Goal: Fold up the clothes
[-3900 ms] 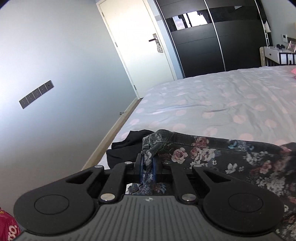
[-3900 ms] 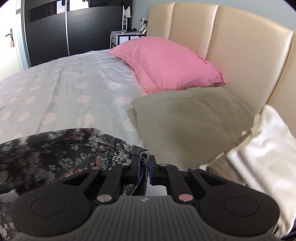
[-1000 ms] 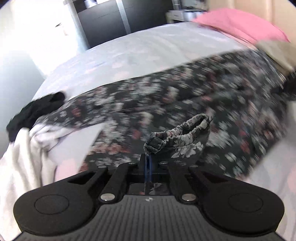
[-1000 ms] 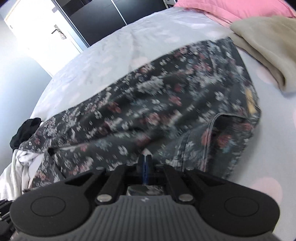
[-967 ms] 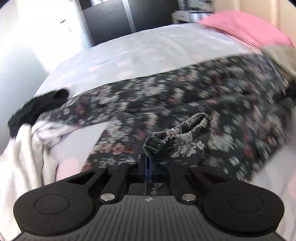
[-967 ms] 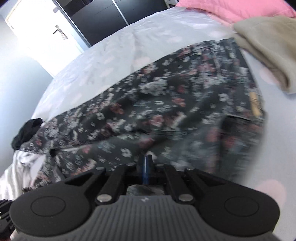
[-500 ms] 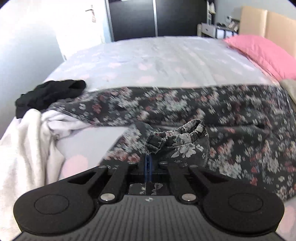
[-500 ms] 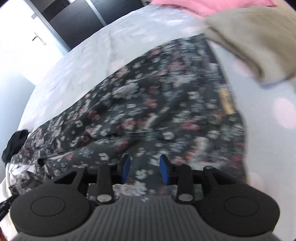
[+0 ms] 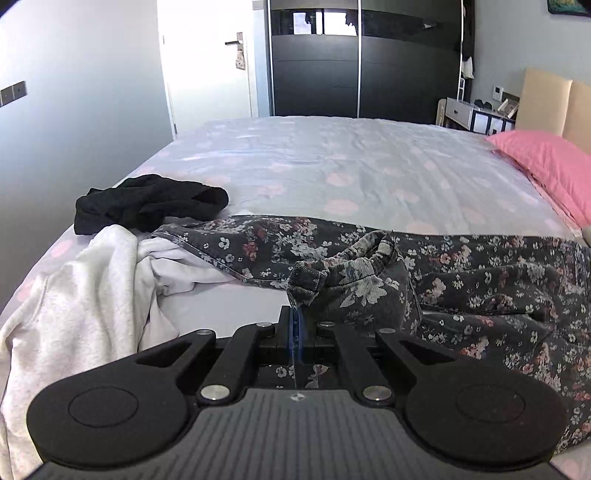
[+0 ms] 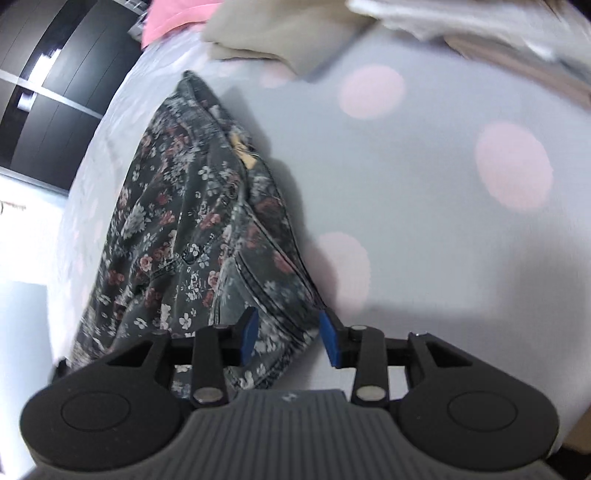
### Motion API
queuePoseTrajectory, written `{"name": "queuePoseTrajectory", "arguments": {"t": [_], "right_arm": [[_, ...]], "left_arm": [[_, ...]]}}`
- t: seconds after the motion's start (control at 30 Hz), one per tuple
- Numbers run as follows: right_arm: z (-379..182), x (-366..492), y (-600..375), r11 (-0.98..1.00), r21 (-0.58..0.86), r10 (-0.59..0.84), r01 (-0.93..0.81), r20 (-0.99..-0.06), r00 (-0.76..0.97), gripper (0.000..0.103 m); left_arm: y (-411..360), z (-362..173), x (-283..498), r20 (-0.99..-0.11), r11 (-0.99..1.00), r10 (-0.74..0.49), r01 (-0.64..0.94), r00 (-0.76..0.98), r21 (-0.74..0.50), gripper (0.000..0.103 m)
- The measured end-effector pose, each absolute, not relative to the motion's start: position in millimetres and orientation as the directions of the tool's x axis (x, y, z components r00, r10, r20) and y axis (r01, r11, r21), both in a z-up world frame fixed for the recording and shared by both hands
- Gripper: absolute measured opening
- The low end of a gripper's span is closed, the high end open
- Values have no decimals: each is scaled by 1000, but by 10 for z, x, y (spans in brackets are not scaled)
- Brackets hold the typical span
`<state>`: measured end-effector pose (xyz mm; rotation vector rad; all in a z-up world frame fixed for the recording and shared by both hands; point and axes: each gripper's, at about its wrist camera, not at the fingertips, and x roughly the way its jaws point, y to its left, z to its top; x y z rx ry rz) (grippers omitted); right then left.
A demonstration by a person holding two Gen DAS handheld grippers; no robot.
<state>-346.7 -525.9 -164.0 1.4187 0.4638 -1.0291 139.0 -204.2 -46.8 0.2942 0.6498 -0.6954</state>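
Observation:
Dark floral trousers [image 9: 461, 273] lie stretched across the polka-dot bed sheet [image 9: 351, 166]. My left gripper [image 9: 295, 328] is shut on a bunched hem of the floral trousers [image 9: 343, 273], lifted a little off the bed. In the right wrist view the waist end of the floral trousers [image 10: 192, 221] lies flat on the sheet [image 10: 443, 221]. My right gripper [image 10: 288, 332] hovers over its near corner, jaws opening, blue pads apart. Fabric lies below and between them, but the pads do not press on it.
A white garment [image 9: 81, 288] and a black garment [image 9: 147, 203] lie at the bed's left edge. A pink pillow [image 9: 546, 166] and beige headboard [image 9: 546, 99] stand at the right. A folded beige cloth [image 10: 280, 33] and white cloth [image 10: 461, 18] lie beyond the trousers' waist.
My right gripper let go of the trousers, its jaws spread, and it swung toward the waist end, rolling. My left gripper rose and rolled level, keeping the hem.

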Motion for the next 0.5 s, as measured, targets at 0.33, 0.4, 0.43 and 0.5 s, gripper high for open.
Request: {"name": "queuePoseTrajectory", "arguments": {"t": [0.33, 0.4, 0.43, 0.5], "right_arm": [[-2109, -3324, -5181, -303, 637, -291, 709, -770, 568, 58], [-2111, -3253, -5226, -286, 645, -325, 709, -761, 561, 47], [-2072, -3217, -5241, -269, 642, -346, 718, -760, 550, 43], [-1945, -3154, -5242, -217, 656, -397, 723, -736, 548, 32]], "left_arm": [[-1886, -368, 1449, -597, 779, -471, 624, 650, 65, 1], [-1832, -339, 1492, -582, 797, -455, 600, 674, 72, 1], [-1792, -320, 1517, -573, 807, -447, 586, 687, 73, 1], [-1681, -264, 1582, -553, 831, -429, 552, 715, 69, 0]]}}
